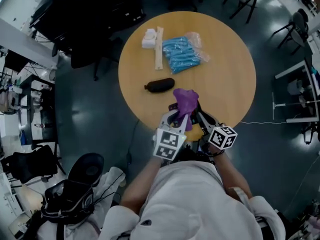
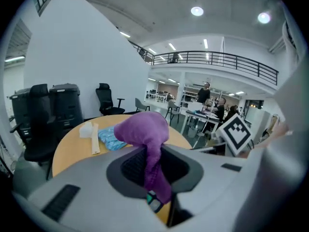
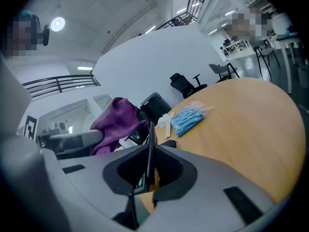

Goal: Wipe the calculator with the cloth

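A purple cloth [image 1: 185, 100] hangs bunched from my left gripper [image 1: 180, 115], which is shut on it just above the near edge of the round wooden table [image 1: 225, 74]. In the left gripper view the cloth [image 2: 145, 132] fills the gap between the jaws and droops over them. My right gripper [image 1: 199, 115] sits close beside it on the right, shut on the calculator [image 3: 150, 146], a thin dark slab seen edge-on between the jaws. In the right gripper view the cloth [image 3: 116, 122] hangs just to the left of the calculator.
A black pouch [image 1: 160, 85] lies mid-table. Further back are a bag of blue items [image 1: 184, 54], a pale strip [image 1: 159, 48] and a small white box [image 1: 149, 38]. Office chairs [image 1: 90, 44] and desks ring the table.
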`<state>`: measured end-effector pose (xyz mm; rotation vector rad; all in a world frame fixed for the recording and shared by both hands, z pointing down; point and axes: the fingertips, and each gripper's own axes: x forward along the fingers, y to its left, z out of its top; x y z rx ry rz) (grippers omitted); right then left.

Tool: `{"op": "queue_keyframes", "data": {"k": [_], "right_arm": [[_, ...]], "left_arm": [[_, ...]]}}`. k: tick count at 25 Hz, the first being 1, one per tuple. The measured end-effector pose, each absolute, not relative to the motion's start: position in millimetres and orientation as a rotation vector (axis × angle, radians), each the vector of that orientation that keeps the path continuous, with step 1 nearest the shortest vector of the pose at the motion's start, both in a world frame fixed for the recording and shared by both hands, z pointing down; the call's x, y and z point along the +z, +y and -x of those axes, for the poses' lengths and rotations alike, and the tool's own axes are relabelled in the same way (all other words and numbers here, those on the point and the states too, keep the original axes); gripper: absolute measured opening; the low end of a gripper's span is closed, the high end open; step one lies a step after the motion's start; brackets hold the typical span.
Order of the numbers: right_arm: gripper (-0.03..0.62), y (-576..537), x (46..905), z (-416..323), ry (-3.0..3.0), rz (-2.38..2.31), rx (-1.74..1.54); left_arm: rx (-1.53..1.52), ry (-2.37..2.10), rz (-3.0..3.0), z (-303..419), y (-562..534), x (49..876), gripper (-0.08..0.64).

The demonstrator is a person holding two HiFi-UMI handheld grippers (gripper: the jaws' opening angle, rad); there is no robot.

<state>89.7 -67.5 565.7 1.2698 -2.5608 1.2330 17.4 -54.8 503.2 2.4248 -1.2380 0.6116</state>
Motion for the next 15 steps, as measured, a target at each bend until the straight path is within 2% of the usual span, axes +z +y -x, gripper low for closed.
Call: {"op": "queue_keyframes", "data": {"k": [7, 15], "right_arm": [[0.051, -56.0, 540.8, -70.2, -2.622, -1.220, 1.064], [0.051, -44.8, 534.4, -60.5, -2.668, -1.166, 1.020]], "left_arm": [[0.700, -1.147, -2.398, -36.5, -53.4, 517.7, 0.069], [0.727, -1.172, -2.319, -17.9, -50.6, 540.8, 0.069]]}}
